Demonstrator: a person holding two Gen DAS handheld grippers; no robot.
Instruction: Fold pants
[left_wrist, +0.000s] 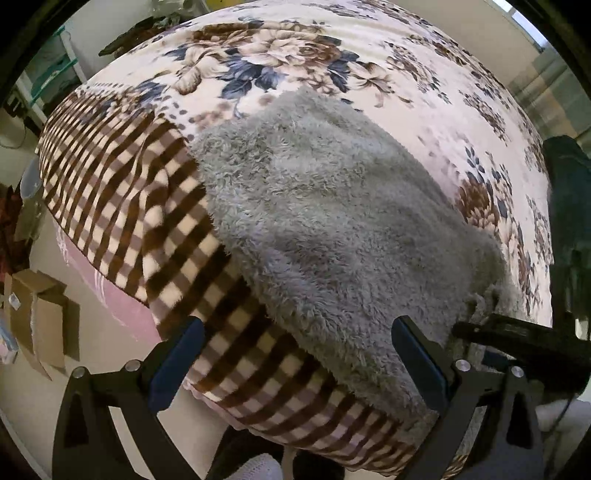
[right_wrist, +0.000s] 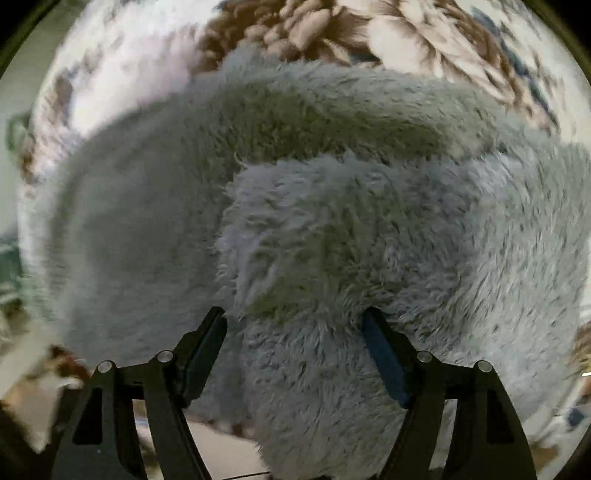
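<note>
The fluffy grey fleece pants (left_wrist: 332, 221) lie half-folded at the bed's (left_wrist: 424, 55) near edge; left tongs (left_wrist: 295, 354) gape empty, right tongs (right_wrist: 295, 332) straddle a fold, pads apparently not pinching yet. Next: pinch, carry over.

text: none legible | labels: none | right wrist view blurred, possibly hiding small print

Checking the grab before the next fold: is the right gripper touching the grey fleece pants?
Touching. The right wrist view shows the right gripper with fleece of the pants bulging between its fingers.
</note>
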